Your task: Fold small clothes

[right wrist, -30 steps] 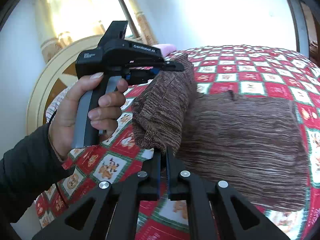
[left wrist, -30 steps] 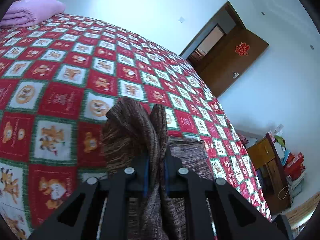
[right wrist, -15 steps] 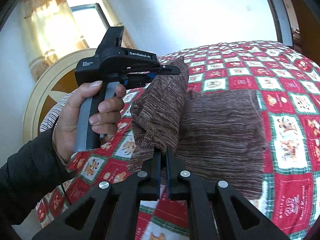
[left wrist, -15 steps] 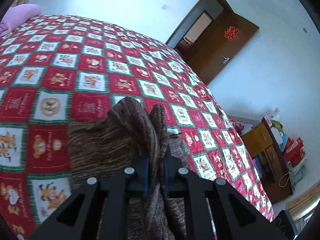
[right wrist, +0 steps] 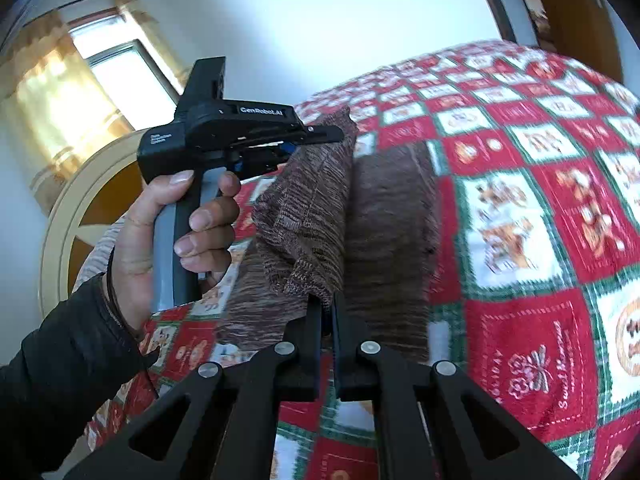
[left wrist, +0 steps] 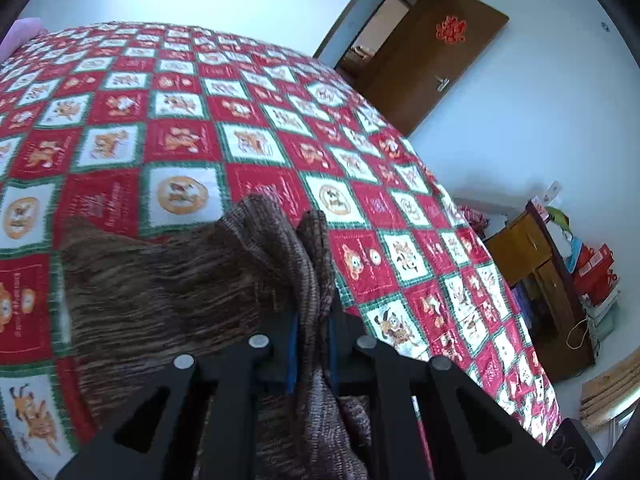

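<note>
A brown knitted garment [left wrist: 168,284] lies on the bed, one edge lifted and doubled over the rest. My left gripper [left wrist: 312,320] is shut on a bunched corner of that edge. In the right wrist view my right gripper [right wrist: 327,312] is shut on the other corner of the brown knitted garment [right wrist: 312,216]. The lifted fold hangs between the two grippers above the flat part [right wrist: 392,240]. A person's hand [right wrist: 172,232] in a black sleeve holds the left gripper's handle [right wrist: 240,144] at the left of that view.
The bed carries a red, green and white patchwork quilt [left wrist: 200,120]. A brown door [left wrist: 440,64] stands open behind the bed, and a wooden cabinet [left wrist: 536,280] with boxes sits at its right side. A round headboard [right wrist: 80,208] and a curtained window [right wrist: 104,76] are at the left.
Both grippers have carried the lifted edge across over the flat part of the garment, so less of the flat part shows in the right wrist view. Both grips stayed shut.
</note>
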Demonstrator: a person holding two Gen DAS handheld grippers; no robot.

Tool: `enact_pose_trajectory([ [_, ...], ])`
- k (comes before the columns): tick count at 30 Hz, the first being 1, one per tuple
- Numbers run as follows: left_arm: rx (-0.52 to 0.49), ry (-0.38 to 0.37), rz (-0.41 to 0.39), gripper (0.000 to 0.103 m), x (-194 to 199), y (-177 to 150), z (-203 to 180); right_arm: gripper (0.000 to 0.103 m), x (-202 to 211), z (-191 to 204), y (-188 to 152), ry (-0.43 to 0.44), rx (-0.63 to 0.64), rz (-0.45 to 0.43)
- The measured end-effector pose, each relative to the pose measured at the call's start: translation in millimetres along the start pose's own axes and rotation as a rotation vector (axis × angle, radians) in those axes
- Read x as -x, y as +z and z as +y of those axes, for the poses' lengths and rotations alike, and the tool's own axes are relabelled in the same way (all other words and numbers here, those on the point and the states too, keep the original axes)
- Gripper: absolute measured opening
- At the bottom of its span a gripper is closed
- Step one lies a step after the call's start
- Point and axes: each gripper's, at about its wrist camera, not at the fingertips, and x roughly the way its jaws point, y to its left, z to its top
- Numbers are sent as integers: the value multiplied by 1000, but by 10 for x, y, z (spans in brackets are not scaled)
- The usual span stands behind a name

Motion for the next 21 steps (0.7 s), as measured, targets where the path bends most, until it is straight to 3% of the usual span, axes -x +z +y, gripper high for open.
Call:
enact_pose_trajectory([
  [6,-19,38,40,12,-293,-28,-95,3,-50,-279,-32,-12,-109,38],
  [10,-51,57,58,19,-316,-58,-213,3,-134,-501,-135,19,-202,91],
  [12,-72,63,25,31,-183,-84,-253,3,-153,-601,-174,45,-248,102],
  [14,-95,64,-9,57,-20,-139,-249,3,-125,-615,-181,53,-260,100],
  [15,-106,83,-27,62,77,-187,-225,3,-113,-609,-183,49,-256,99],
  [17,-133,106,-56,66,251,-296,-110,4,-106,-611,-199,44,-253,103],
  [21,-218,237,-68,66,564,-645,305,4,-109,-582,-227,40,-221,107],
])
